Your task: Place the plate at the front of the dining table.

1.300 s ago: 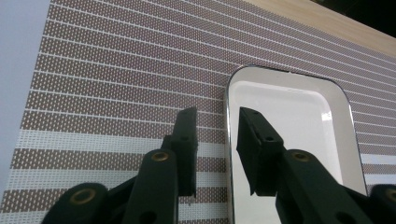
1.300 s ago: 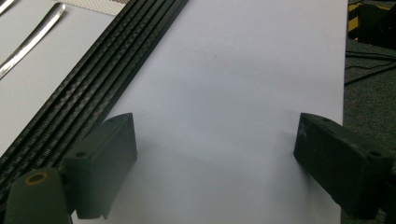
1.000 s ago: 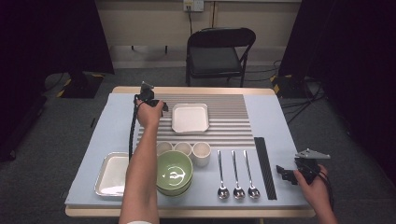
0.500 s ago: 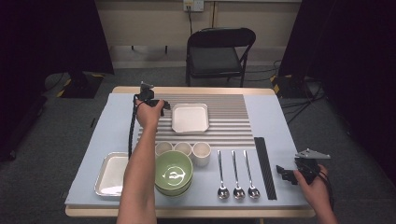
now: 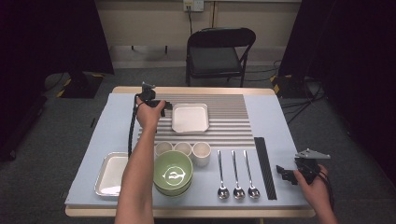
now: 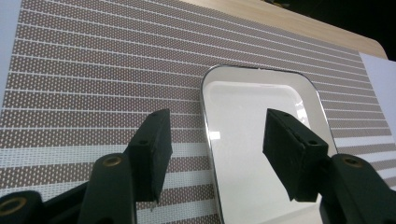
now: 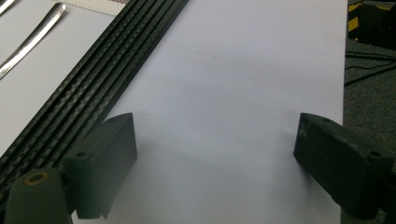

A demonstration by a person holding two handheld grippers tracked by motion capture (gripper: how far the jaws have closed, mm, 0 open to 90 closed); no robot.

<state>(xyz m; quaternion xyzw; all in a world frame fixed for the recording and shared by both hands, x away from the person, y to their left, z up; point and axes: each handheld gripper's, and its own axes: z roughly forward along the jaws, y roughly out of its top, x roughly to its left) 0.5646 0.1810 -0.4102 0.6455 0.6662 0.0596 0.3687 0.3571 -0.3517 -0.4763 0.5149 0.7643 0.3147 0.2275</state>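
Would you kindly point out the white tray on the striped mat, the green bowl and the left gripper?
white tray (image 5: 190, 117), high view, its flat middle.
green bowl (image 5: 173, 169), high view, its inside.
left gripper (image 6: 217, 140), left gripper view, midway between fingertips.

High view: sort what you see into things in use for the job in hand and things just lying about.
In use: left gripper, jaws just opened, astride the rim of the white tray on the striped mat.

Lying about: green bowls, three cups, three spoons, second tray, black strip.
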